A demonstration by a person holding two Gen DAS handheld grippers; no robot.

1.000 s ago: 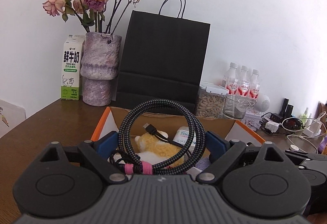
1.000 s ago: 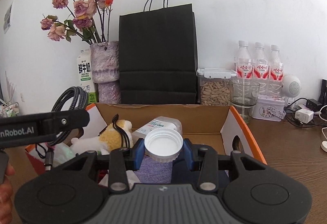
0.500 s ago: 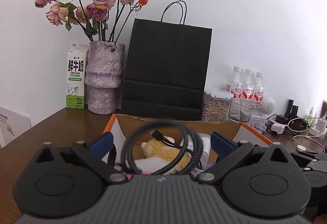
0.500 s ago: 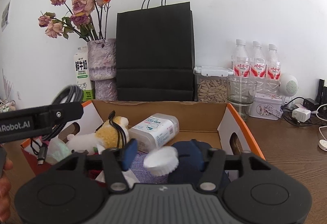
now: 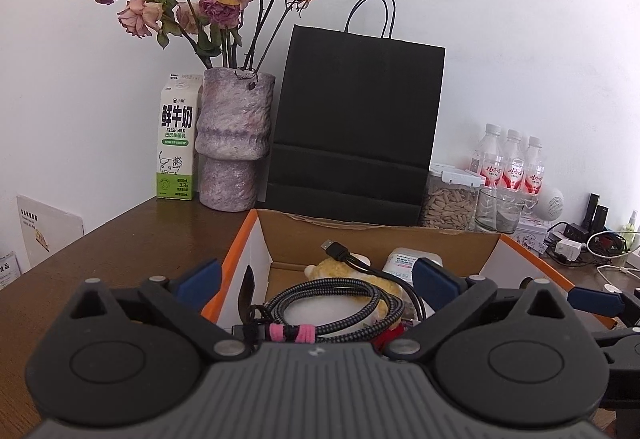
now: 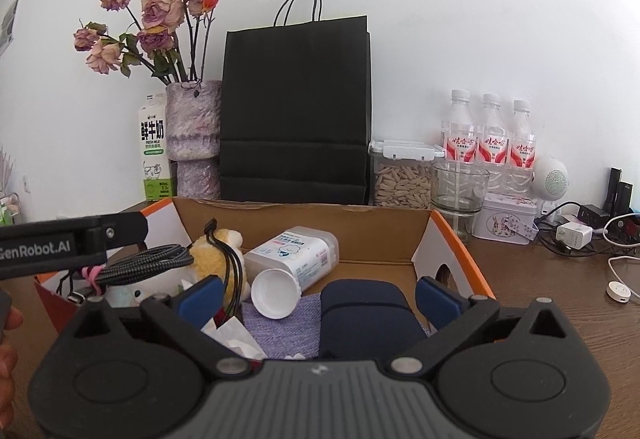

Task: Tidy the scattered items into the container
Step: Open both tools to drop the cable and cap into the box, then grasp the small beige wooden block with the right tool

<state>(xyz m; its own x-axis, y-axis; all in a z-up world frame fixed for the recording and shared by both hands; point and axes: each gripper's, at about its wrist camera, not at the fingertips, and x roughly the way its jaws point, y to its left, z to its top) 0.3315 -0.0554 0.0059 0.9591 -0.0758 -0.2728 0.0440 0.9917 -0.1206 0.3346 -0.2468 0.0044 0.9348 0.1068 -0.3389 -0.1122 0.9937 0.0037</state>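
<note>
Left tongs (image 5: 316, 279): jaws spread wide, blue fingertips (image 5: 199, 276) well apart, nothing clamped between them. Right tongs (image 6: 318, 297): jaws likewise spread wide, nothing gripped. Left tongs' arm (image 6: 72, 241) lies level to the left of the right tongs. Both point forward, level.

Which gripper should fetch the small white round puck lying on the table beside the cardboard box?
Right, probably: the small white round puck lies right of the orange-edged cardboard box, nearest the open, empty right gripper. The left gripper, also open, sits over the box's left end.
</note>
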